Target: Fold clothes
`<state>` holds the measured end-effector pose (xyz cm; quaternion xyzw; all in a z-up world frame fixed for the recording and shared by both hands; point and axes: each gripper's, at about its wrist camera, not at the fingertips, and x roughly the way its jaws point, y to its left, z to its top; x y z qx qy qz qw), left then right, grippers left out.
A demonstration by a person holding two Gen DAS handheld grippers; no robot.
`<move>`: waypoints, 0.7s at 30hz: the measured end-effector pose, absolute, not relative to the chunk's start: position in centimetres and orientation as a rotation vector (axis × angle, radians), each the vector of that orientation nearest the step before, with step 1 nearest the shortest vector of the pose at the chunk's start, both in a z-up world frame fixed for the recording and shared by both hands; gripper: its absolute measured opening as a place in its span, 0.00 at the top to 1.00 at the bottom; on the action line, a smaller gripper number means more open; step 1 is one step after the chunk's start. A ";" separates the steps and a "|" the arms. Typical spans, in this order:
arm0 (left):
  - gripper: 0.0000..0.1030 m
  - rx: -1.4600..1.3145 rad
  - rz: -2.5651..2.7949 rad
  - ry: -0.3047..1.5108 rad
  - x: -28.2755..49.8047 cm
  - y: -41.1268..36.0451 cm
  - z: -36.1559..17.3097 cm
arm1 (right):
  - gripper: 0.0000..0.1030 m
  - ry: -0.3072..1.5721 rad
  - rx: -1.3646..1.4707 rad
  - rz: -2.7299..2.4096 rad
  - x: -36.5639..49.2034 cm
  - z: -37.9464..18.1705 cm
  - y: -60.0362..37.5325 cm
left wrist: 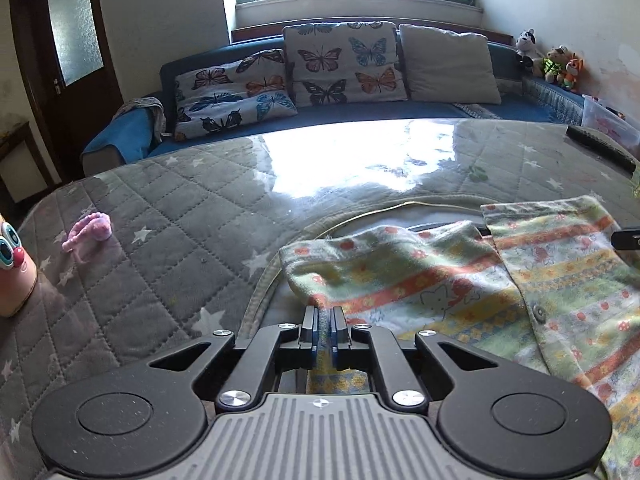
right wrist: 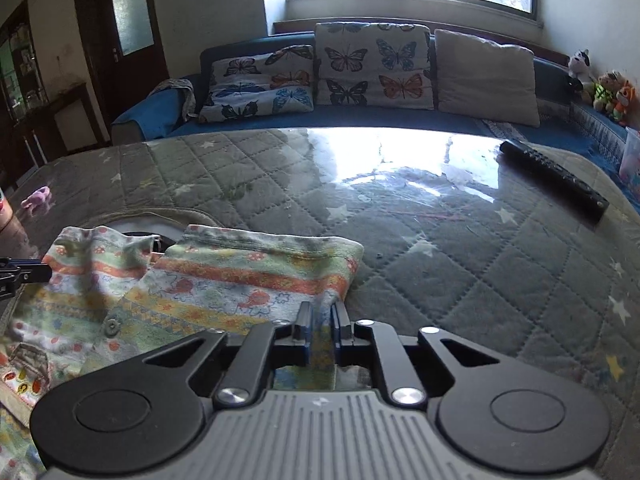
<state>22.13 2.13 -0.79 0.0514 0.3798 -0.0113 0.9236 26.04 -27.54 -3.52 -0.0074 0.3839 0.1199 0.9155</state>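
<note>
A small striped, flower-printed garment (left wrist: 460,280) with a snap button lies on the grey quilted table cover (left wrist: 168,216). My left gripper (left wrist: 324,316) is shut on the garment's left edge, with cloth pinched between the pads. In the right wrist view the same garment (right wrist: 224,276) lies at the left, and my right gripper (right wrist: 322,316) is shut on its right edge. The tip of the right gripper shows at the right edge of the left wrist view (left wrist: 626,238); the left gripper's tip shows at the left edge of the right wrist view (right wrist: 20,272).
A black remote (right wrist: 554,174) lies at the table's far right. A pink toy (left wrist: 88,232) and a toy face with big eyes (left wrist: 12,264) sit at the left. A blue sofa (left wrist: 360,114) with butterfly cushions stands behind the table.
</note>
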 end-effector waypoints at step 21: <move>0.52 0.268 -0.251 0.683 9.1 -5.4 -0.9 | 0.42 0.772 -0.245 0.542 11.8 -2.8 -20.0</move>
